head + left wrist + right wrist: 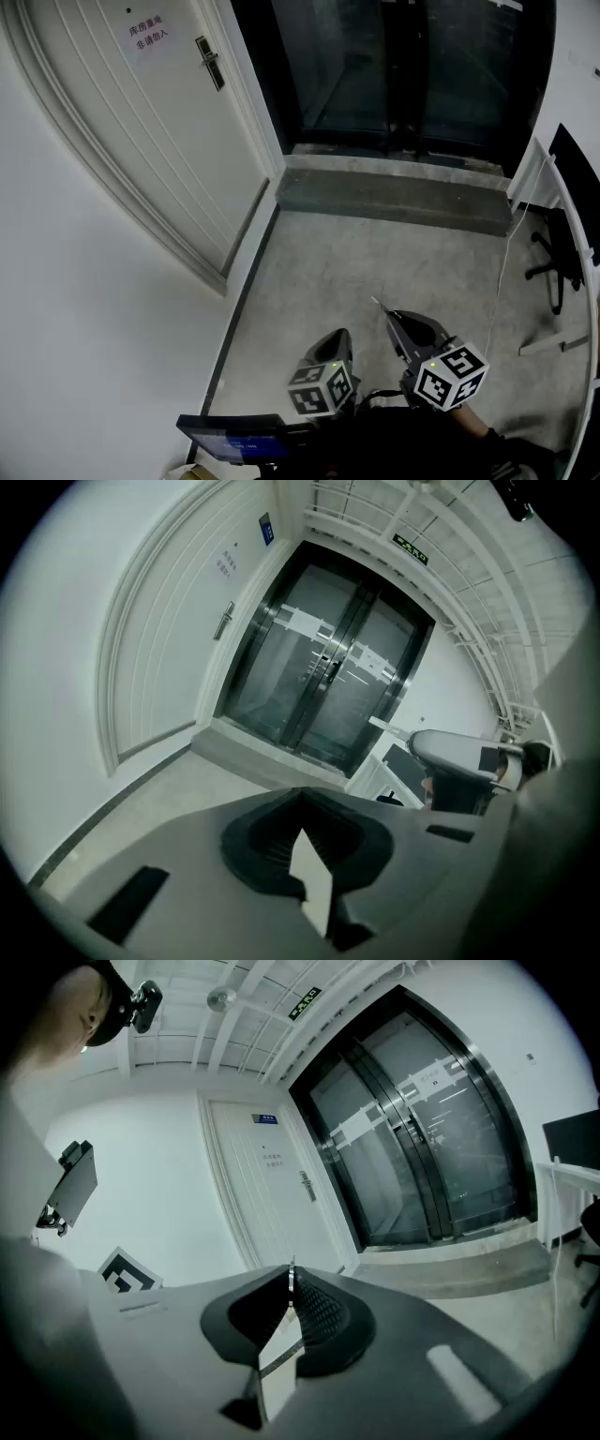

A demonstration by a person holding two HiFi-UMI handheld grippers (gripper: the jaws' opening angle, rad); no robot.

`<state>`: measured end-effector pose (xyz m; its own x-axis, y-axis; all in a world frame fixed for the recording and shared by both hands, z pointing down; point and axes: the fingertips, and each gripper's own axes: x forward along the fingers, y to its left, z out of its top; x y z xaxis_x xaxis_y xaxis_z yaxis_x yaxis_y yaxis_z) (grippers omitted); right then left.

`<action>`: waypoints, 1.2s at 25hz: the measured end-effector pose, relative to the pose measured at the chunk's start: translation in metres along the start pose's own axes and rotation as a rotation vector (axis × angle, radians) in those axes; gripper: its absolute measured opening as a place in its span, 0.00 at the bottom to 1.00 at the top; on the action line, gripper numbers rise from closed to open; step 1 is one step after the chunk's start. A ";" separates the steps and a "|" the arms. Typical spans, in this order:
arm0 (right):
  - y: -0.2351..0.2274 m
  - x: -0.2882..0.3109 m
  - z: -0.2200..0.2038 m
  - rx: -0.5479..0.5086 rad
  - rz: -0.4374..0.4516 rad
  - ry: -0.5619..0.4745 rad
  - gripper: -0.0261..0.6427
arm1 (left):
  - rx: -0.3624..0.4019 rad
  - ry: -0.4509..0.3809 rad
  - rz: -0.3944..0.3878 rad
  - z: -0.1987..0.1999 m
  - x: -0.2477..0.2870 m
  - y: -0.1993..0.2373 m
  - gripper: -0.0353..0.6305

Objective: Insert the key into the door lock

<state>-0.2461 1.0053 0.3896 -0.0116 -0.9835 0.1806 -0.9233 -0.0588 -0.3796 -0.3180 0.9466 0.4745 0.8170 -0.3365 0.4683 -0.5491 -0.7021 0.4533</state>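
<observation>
1. Concrete floor (375, 253) stretches ahead; the white door (141, 122) stands up-left, and its door lock (210, 63) is well apart from both claws.
2. Right claw (390, 315) is pinched shut on the key (378, 303), whose blade points forward-left, roughly lockward.
3. Left claw (341, 335) is closed and empty, slightly nearer the door.

Grey concrete floor (375, 272), raised step (394, 199), possibly a chair base (549, 270)
</observation>
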 end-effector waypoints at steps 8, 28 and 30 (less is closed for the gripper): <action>0.001 0.004 0.000 -0.002 -0.004 0.009 0.06 | -0.004 0.007 0.003 0.000 0.002 0.004 0.05; -0.002 0.037 -0.004 0.001 -0.032 0.026 0.06 | -0.044 0.061 -0.002 0.001 0.012 0.036 0.05; -0.001 0.043 -0.006 -0.006 -0.034 0.015 0.06 | -0.064 0.067 0.003 -0.001 0.015 0.046 0.05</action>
<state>-0.2478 0.9638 0.4030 0.0141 -0.9782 0.2072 -0.9256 -0.0912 -0.3674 -0.3315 0.9098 0.5033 0.8031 -0.2940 0.5183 -0.5630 -0.6593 0.4983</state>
